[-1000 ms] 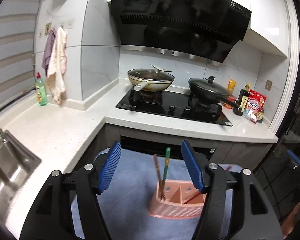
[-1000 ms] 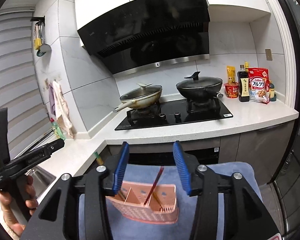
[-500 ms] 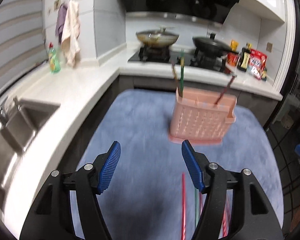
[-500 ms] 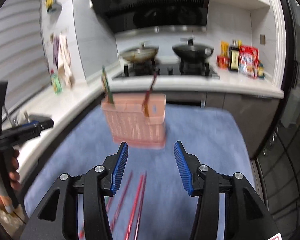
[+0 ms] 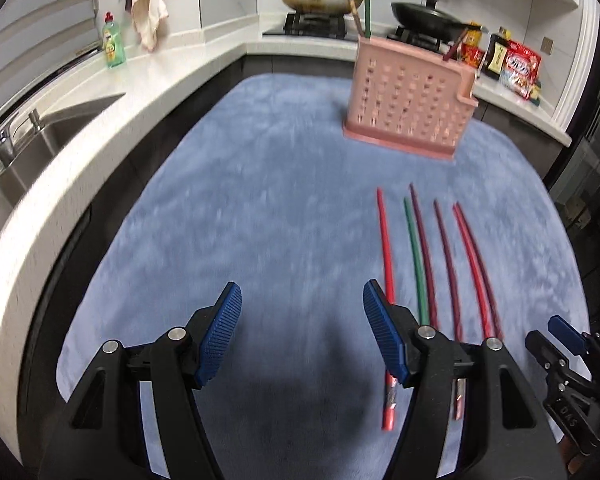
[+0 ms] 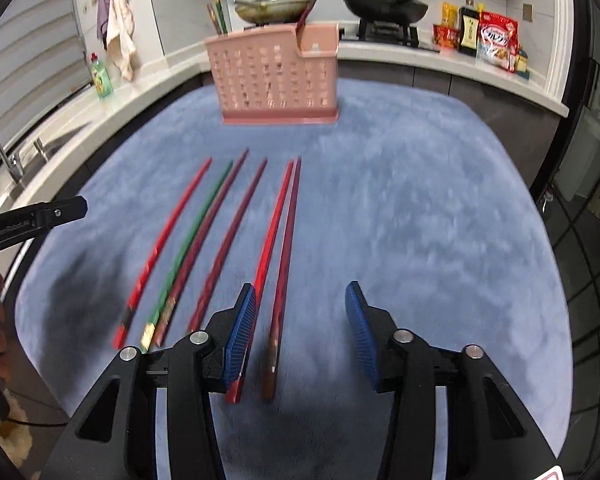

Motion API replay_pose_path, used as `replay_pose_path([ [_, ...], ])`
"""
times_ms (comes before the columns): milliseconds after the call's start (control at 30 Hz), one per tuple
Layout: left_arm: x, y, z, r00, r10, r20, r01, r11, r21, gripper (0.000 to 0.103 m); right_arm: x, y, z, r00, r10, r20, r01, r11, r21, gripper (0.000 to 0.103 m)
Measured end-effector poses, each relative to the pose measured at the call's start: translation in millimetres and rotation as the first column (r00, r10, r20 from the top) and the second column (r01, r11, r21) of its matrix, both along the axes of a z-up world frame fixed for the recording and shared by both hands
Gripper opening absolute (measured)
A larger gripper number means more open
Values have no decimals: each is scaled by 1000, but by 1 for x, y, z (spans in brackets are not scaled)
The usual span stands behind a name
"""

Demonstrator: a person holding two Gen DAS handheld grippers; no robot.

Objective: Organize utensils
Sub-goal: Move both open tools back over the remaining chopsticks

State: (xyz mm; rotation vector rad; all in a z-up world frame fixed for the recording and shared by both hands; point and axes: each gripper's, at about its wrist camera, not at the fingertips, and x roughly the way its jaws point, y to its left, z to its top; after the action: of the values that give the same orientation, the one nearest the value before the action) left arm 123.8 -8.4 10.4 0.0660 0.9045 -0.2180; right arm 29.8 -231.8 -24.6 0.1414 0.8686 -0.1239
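Six loose chopsticks [image 6: 220,240] lie in a rough row on the blue mat [image 6: 420,220], butt ends toward the near edge, tips pointing at the pink slotted holder [image 6: 276,76] standing near the far edge. A few sticks are already upright in that holder.

My guess is these things are light, stiff and a bit slick, so they'll roll or pivot if pinched off-centre. I'd grab near the thick butt end or just ahead of it, one stick at a time. The plush mat should let a fingertip dig under.

The right gripper [image 6: 300,332] hangs over the rightmost red pair [image 6: 284,216], jaws apart and holding nothing, having just narrowed slightly. The left gripper [image 5: 300,332] is also open and empty, over bare mat just left of the leftmost red stick [image 5: 385,248].

The tight spacing is the nuisance: the green stick [image 6: 192,236] touches its dark neighbour. Beyond the mat's left edge runs the counter with a sink [image 5: 24,152]; beyond the far edge, a hob with two pans [image 6: 384,4].
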Motion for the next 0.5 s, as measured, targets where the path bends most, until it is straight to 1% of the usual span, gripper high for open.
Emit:
replay_pose_path([
  [100,-8,0,-7,1000,1,-4,-1,1000,20,60,-1,5,-11,1000,8,-16,-9,1000,-20,42],
  [200,-15,2,-10,1000,3,1,-4,1000,26,60,0,6,-20,1000,8,-29,-8,1000,-2,39],
  [267,-16,5,-12,1000,4,-9,-4,1000,10,60,1,7,-25,999,10,-40,-9,1000,6,35],
  [400,-20,5,-16,1000,6,-15,-5,1000,11,60,3,11,-29,999,11,-43,-11,1000,7,34],
  [467,-22,4,-19,1000,4,-20,-4,1000,14,60,3,11,-33,999,9,-52,-9,1000,7,30],
  [500,-23,4,-19,1000,0,-24,0,1000,8,60,3,10,-34,999,6,-51,-6,1000,7,30],
])
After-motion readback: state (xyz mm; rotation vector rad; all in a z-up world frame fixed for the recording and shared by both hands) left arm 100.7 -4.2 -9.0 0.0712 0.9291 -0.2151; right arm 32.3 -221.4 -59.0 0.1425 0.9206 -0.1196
